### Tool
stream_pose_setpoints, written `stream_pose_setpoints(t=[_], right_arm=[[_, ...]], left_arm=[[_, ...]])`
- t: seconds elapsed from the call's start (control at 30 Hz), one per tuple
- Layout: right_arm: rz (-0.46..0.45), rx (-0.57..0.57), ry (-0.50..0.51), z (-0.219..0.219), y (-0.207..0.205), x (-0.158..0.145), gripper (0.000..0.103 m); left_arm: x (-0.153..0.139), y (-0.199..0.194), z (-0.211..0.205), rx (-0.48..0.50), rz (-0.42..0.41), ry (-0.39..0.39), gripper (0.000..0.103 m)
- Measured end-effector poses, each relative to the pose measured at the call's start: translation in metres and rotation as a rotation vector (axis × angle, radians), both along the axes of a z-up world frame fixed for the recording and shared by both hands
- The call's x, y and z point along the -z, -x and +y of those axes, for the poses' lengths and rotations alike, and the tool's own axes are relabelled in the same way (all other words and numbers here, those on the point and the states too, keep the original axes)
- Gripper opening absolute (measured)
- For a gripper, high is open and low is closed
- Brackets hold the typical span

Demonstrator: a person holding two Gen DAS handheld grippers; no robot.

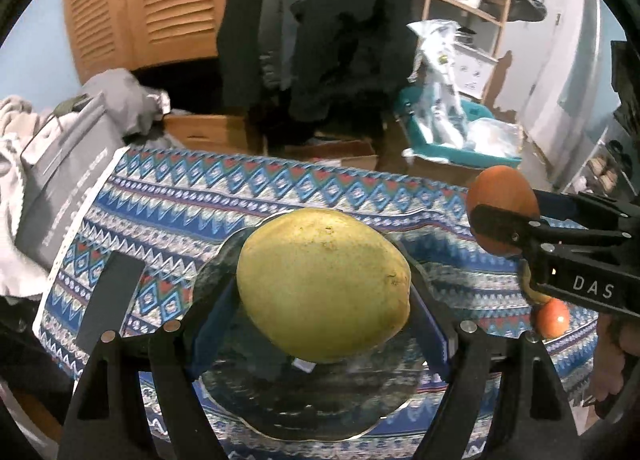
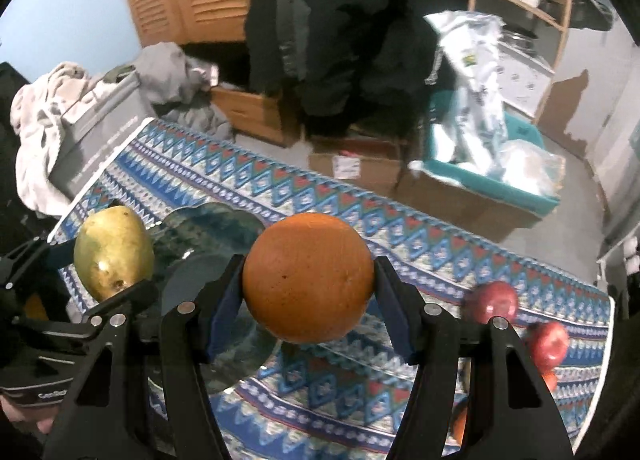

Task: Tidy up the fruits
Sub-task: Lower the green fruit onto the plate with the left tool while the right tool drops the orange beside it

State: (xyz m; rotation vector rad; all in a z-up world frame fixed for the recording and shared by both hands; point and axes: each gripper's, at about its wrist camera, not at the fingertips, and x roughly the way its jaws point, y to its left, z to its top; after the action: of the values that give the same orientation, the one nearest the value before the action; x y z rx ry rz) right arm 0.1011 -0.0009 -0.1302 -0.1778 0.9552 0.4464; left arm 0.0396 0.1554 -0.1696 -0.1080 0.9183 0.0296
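Observation:
My left gripper [image 1: 322, 292] is shut on a yellow-green mango [image 1: 324, 284] and holds it above a dark glass plate [image 1: 304, 408] on the patterned blue cloth. My right gripper [image 2: 308, 284] is shut on an orange [image 2: 307, 276] and holds it above the cloth, just right of the plate [image 2: 208, 227]. The mango also shows at the left of the right wrist view [image 2: 114, 252], held by the left gripper. The orange shows at the right of the left wrist view [image 1: 502, 203]. Two red apples [image 2: 492, 300] [image 2: 549, 342] lie on the cloth at the right.
The patterned cloth [image 2: 320, 195] covers the table. A small red fruit [image 1: 553, 318] lies under the right gripper. A grey box [image 1: 60, 179] and clothes sit at the table's left end. Cardboard boxes [image 2: 356, 163] and a teal bin [image 2: 492, 175] stand on the floor behind.

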Motion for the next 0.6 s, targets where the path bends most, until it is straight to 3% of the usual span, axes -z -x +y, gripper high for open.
stream_pose_setpoints(t=[0.6], right_arm=[[0.207, -0.088, 0.043, 0.059, -0.013, 0.082, 0.063]], left_arm=[[0.07, -0.008, 0.039, -0.074, 0.177, -0.016, 0.083]])
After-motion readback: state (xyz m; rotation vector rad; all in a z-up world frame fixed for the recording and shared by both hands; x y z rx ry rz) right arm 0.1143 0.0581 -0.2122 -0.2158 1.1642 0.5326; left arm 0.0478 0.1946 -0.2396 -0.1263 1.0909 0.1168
